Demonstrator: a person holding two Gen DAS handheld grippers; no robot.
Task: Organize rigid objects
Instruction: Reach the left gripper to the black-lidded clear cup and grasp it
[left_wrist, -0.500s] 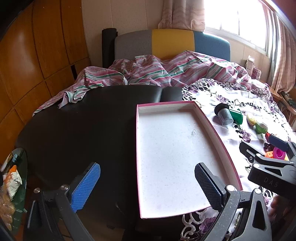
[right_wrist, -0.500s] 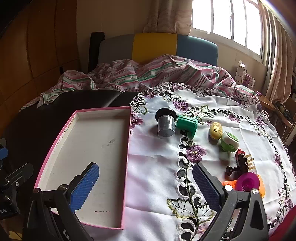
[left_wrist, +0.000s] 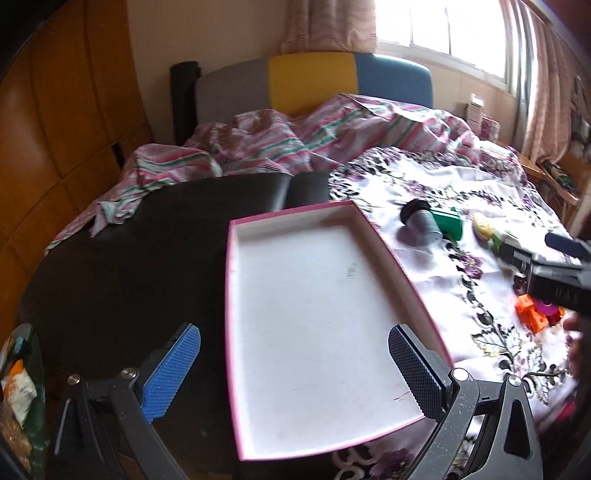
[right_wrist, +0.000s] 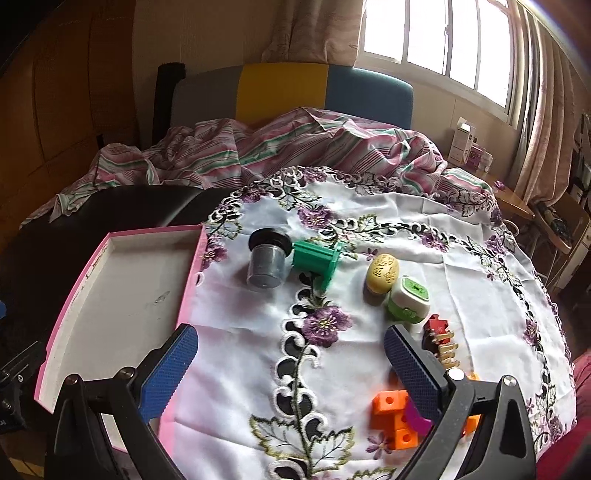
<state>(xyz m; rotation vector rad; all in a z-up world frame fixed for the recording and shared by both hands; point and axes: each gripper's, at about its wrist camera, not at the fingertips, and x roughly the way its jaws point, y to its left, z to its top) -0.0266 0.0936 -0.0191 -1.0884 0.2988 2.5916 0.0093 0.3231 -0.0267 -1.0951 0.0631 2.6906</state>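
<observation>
- Pink-rimmed tray (left_wrist: 236, 295) with a white, bare floor lies flat, partly on the black surface (left_wrist: 110, 266) and partly on the embroidered white cloth (right_wrist: 369, 221).
- Grey cup with a black lid (right_wrist: 266, 260) lies on its side on the cloth just right of the tray, touching a green plastic spool (right_wrist: 317, 260).
- Yellow egg-shaped piece (right_wrist: 382, 272) and a green-and-white box (right_wrist: 408, 301) sit close together further right.
- Red-and-gold toy (right_wrist: 439, 338), orange cube blocks (right_wrist: 391, 413) and a magenta piece (right_wrist: 417, 415) lie nearest the right hand-held gripper.
- Left hand-held gripper (left_wrist: 295, 369) hangs over the tray's near end, jaws spread wide, nothing between them.
- Right hand-held gripper (right_wrist: 291, 369) hangs over the cloth, jaws likewise wide and empty; the orange blocks sit just behind its right finger.
- Striped bedding (right_wrist: 258, 155) is bunched behind, below a grey, yellow and blue headboard (right_wrist: 280, 88).
</observation>
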